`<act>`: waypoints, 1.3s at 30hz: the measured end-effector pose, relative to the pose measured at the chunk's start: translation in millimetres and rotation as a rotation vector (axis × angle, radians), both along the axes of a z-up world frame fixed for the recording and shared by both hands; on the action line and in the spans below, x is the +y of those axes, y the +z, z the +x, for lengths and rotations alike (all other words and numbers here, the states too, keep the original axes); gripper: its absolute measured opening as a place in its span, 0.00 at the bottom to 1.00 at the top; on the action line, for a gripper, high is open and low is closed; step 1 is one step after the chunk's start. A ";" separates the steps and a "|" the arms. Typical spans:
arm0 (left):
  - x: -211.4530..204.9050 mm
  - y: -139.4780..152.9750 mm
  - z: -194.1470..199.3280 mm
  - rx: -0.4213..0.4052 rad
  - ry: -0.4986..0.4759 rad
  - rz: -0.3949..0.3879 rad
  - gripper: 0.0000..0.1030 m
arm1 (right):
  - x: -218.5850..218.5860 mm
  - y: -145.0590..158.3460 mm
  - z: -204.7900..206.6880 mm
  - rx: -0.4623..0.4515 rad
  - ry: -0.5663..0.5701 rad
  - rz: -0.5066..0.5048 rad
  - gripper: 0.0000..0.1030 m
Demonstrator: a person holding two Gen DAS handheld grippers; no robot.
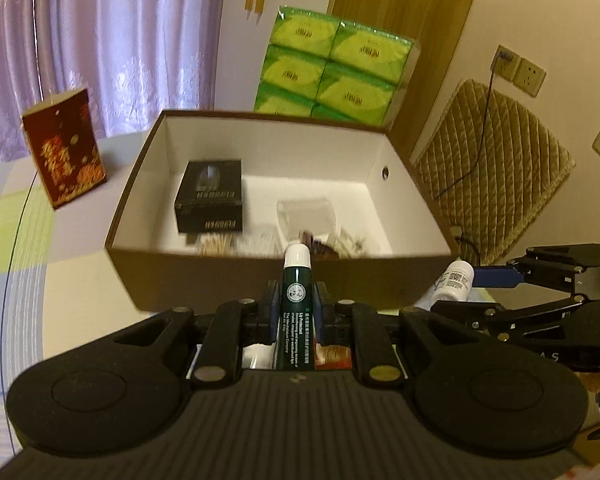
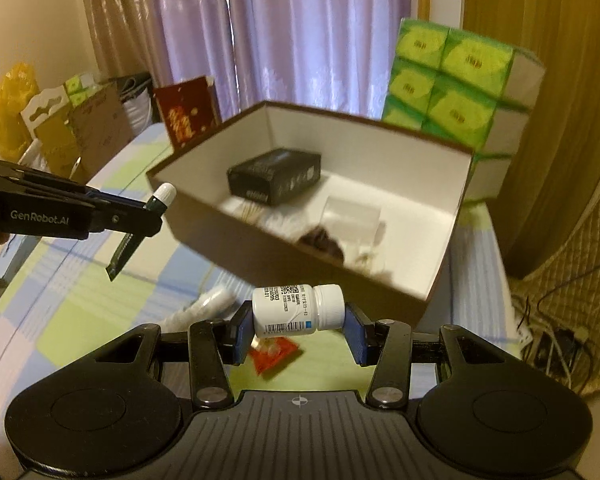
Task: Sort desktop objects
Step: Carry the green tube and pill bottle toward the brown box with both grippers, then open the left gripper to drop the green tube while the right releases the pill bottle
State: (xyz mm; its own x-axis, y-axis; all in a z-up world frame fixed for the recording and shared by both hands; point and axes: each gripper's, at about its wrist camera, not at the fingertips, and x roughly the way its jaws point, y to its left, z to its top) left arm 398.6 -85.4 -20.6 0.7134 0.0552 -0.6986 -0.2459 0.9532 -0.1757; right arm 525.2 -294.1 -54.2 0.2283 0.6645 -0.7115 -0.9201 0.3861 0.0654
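My left gripper [image 1: 297, 304] is shut on a dark green tube with a white cap [image 1: 297, 292], held just in front of the near wall of a brown cardboard box [image 1: 260, 276]. The same tube [image 2: 156, 204] shows in the right wrist view, left of the box [image 2: 284, 256]. My right gripper [image 2: 298, 320] is shut on a white pill bottle [image 2: 296, 310] lying sideways, held above the table before the box. That bottle [image 1: 456, 278] appears at the right of the left wrist view. Inside the box lie a black carton [image 1: 210, 200], a clear plastic case [image 1: 306, 216] and small blurred items.
A stack of green tissue packs [image 1: 332, 68] stands behind the box. A dark red carton [image 1: 64, 148] stands at the left on the checked tablecloth [image 2: 100, 300]. A red sachet [image 2: 274, 354] and a white wrapped item [image 2: 204, 304] lie on the cloth. A quilted chair back [image 1: 496, 168] is at the right.
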 end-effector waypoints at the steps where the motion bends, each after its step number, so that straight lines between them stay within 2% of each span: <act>1: 0.9 1.1 4.8 -0.002 -0.003 -0.001 0.13 | 3.6 1.6 3.7 -0.006 0.001 0.003 0.43; 14: 12.8 6.6 73.2 -0.003 0.000 0.044 0.13 | 49.8 6.5 52.0 -0.061 -0.008 0.025 0.43; 24: 29.5 -10.7 125.4 0.049 0.000 0.054 0.13 | 77.4 -16.2 91.0 -0.085 -0.018 -0.034 0.43; 29: 45.4 -21.7 159.4 0.086 0.007 -0.022 0.13 | 97.6 -27.9 113.7 -0.113 -0.023 -0.083 0.43; 35: 55.3 -46.1 201.6 0.165 0.012 -0.001 0.13 | 121.5 -37.7 139.8 -0.148 -0.016 -0.133 0.43; 39: 58.2 -59.3 223.1 0.194 0.008 0.035 0.13 | 132.0 -45.8 156.5 -0.137 -0.015 -0.159 0.43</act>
State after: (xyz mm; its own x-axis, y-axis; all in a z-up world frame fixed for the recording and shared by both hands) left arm 621.7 -27.1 -79.9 0.5648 0.0867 -0.8207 -0.2793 0.9559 -0.0912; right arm 681.7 -162.1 -100.1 0.3396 0.5417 -0.7689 -0.9101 0.3956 -0.1232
